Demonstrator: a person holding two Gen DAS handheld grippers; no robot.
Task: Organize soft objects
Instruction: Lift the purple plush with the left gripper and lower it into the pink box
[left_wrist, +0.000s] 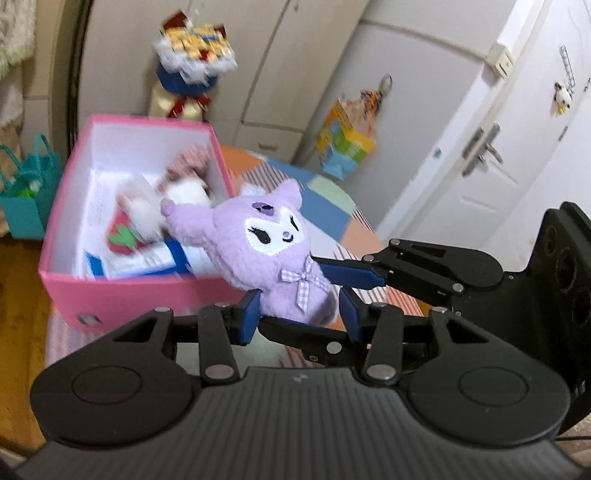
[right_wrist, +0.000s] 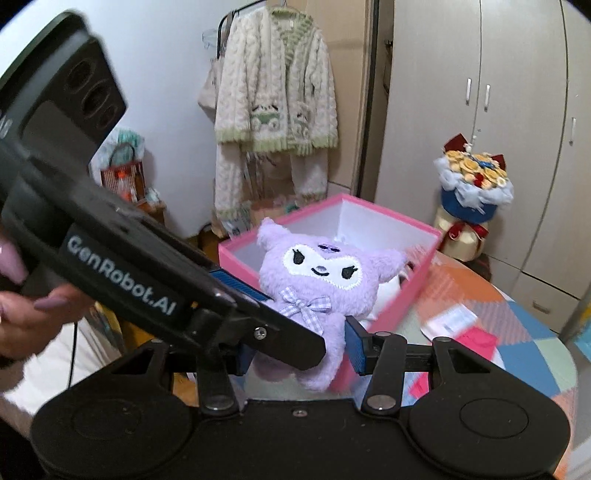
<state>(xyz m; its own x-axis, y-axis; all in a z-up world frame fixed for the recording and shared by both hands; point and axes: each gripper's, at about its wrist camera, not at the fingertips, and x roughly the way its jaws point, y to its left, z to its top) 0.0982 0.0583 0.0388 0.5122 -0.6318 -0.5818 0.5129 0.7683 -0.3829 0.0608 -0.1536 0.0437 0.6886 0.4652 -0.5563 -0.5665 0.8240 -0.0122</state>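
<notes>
Left gripper (left_wrist: 301, 319): I see it clamped on purple plush (left_wrist: 273, 254).
Right gripper (right_wrist: 299, 350): clamped too; its left finger hidden.
Pink box (left_wrist: 122, 291): contents blurred.

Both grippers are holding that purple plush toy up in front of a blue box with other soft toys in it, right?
Not quite: the box is pink, not blue, as the left wrist view shows. The rest holds: the left gripper and right gripper both hold the purple plush toy before it.
</notes>
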